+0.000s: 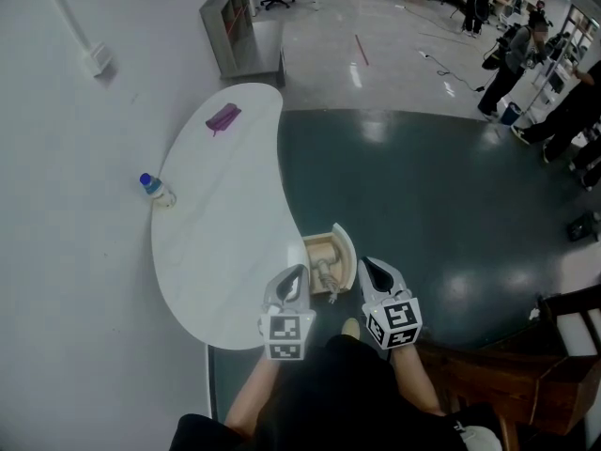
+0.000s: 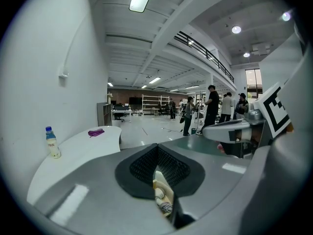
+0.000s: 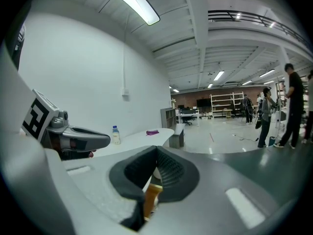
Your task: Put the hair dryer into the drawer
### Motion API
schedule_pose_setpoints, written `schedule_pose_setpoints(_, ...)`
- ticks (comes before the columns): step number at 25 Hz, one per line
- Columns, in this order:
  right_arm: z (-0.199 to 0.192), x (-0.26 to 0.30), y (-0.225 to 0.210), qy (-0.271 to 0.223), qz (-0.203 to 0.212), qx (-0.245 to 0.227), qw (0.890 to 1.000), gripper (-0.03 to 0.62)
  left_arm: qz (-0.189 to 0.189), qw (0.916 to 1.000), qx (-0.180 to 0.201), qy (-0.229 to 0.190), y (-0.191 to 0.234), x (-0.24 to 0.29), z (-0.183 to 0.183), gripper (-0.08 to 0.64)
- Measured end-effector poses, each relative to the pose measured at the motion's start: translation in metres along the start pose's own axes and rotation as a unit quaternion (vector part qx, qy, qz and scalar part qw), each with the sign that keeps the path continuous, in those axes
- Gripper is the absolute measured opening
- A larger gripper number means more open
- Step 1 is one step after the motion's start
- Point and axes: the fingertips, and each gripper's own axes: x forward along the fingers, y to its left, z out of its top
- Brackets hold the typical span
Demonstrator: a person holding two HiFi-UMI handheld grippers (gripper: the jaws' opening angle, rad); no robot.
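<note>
Head view: open drawer (image 1: 342,248) at the desk (image 1: 216,252) edge holds what looks like the hair dryer (image 1: 325,272), its long axis running away from the person, between left tongs (image 1: 291,282) and right tongs (image 1: 374,272).
Left gripper view: left tongs clenched, empty; dryer just below the tips.
Right gripper view: right tongs clenched, empty; drawer wood below.

bottle (image 1: 155,188) on table (image 1: 216,252) left edge | drawer (image 1: 346,248) at its near right (hair dryer (image 1: 324,272) inside)
</note>
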Motion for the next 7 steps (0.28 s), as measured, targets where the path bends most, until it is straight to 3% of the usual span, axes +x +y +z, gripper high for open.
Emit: schedule_pose_setpoints(7,-0.0017,-0.0006,-0.0002,-0.001,0.001,0.001,1.0,0.003,-0.001,1.0,-0.001,0.001,-0.0016,0.0003,-0.0015,0.006)
